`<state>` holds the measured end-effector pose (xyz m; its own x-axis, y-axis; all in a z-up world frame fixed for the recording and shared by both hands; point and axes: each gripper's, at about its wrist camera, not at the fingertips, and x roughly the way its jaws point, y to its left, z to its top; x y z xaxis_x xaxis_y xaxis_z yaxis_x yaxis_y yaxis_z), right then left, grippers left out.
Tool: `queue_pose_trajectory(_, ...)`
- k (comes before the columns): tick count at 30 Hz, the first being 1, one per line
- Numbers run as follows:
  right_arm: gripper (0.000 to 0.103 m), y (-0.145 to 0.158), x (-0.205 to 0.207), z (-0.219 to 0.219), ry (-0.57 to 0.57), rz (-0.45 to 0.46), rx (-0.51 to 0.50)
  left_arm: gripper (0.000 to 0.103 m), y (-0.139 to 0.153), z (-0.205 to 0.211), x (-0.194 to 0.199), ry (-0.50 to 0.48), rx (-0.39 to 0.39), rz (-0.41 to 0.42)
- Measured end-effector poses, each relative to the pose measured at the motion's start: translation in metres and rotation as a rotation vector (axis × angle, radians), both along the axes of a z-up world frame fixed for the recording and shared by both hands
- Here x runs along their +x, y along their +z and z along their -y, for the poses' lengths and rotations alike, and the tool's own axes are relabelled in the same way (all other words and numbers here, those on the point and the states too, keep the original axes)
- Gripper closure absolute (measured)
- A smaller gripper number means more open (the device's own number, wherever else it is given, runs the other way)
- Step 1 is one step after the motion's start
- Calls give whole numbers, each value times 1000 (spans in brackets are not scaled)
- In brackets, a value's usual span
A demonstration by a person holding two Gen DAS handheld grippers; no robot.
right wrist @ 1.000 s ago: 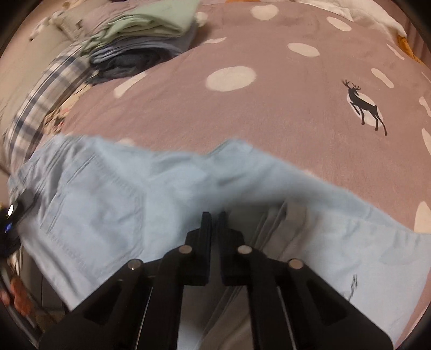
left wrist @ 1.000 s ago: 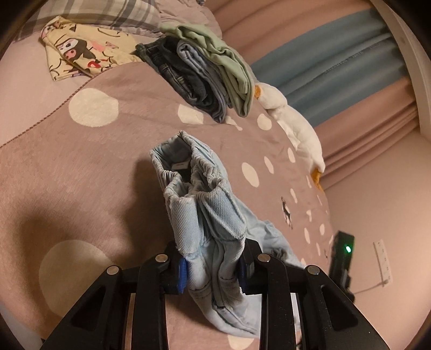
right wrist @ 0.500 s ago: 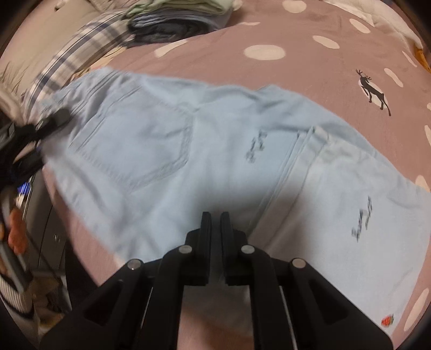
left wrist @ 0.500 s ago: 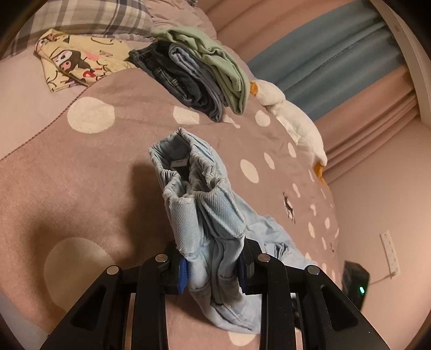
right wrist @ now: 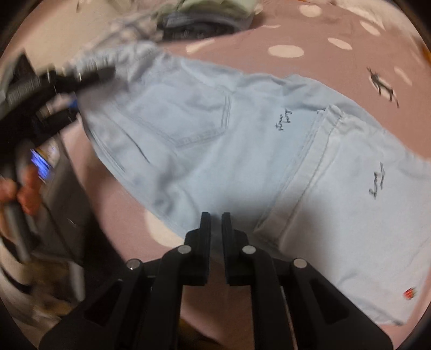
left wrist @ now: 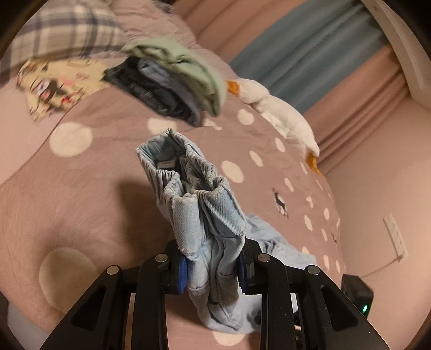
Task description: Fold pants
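Spread across a dotted mauve blanket (right wrist: 336,24), the pale blue pants (right wrist: 215,140) are clamped at the bunched waistband by the left gripper (left wrist: 212,269), their length running rightward past the empty, slightly parted, opening right gripper (right wrist: 215,218), poised above their near edge.

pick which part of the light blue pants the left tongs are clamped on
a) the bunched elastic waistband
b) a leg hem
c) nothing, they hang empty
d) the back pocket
a: in the left wrist view the left tongs pinch the light blue pants at the gathered waistband, which stands up between the blue pads with its inside label showing.
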<state>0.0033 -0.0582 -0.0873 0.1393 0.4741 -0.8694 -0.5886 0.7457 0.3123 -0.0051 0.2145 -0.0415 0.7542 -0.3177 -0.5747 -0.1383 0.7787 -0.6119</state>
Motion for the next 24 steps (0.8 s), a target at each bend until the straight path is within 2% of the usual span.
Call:
queue_pose_trajectory(2,81,1,11,19,-105,-47,90,76,8,10,2,-23,25,21)
queue_pose_trajectory(6,77,0,25,55,-260,-128,275,77,25,37,10,-78,100,52)
queue_pose_trajectory(10,50,-3,28,87,-369,-167,448,76,38,75,21,-162,185,80)
queue_pose_trajectory(14,49,-30,31,124,-549,-348,681,76,42,122,33,-284,278,88)
queue_pose_trajectory(17,48,-52,25,149,-660,-469,872,76,34,158,41,-383,338,73)
queue_pose_trajectory(20,37,-57,18,160,-720,-530,1043,76,16,191,46,-476,397,34)
queue_pose_trajectory(22,31,-60,19,160,-743,-555,1107,76,-3,212,50,-544,427,-20)
queue_pose_trajectory(24,31,-58,16,163,-744,-582,1087,73,-17,224,49,-578,456,-55)
